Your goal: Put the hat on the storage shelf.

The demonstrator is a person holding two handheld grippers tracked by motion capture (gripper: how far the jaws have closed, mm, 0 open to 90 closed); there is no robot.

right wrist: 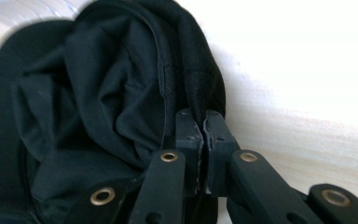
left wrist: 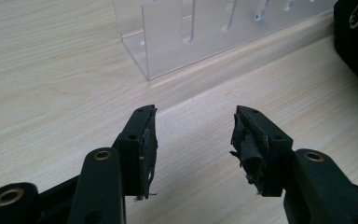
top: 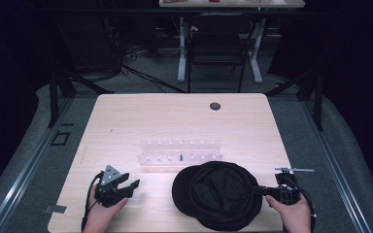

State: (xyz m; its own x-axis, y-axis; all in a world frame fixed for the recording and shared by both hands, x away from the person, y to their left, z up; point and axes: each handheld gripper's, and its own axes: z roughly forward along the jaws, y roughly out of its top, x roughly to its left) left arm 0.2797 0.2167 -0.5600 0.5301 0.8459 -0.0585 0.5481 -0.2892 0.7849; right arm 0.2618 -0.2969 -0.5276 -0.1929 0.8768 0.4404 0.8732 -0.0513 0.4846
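Note:
A black cap (top: 218, 194) lies upside down on the wooden table (top: 175, 116) near its front edge, brim to the left. My right gripper (top: 268, 192) is at the cap's right edge, jaws pressed together on the rim of the cap (right wrist: 98, 107), with the fabric pinched between the pads (right wrist: 204, 122). My left gripper (top: 135, 185) rests on the table to the cap's left, apart from it, its jaws spread wide over bare wood (left wrist: 193, 140) with nothing between them.
A clear acrylic rack (top: 180, 154) with two rows of pegs stands just behind the cap; its near corner (left wrist: 168, 37) is in front of the left gripper. A round cable hole (top: 215, 106) sits near the table's far edge. Floor and a chair (top: 217, 48) lie beyond.

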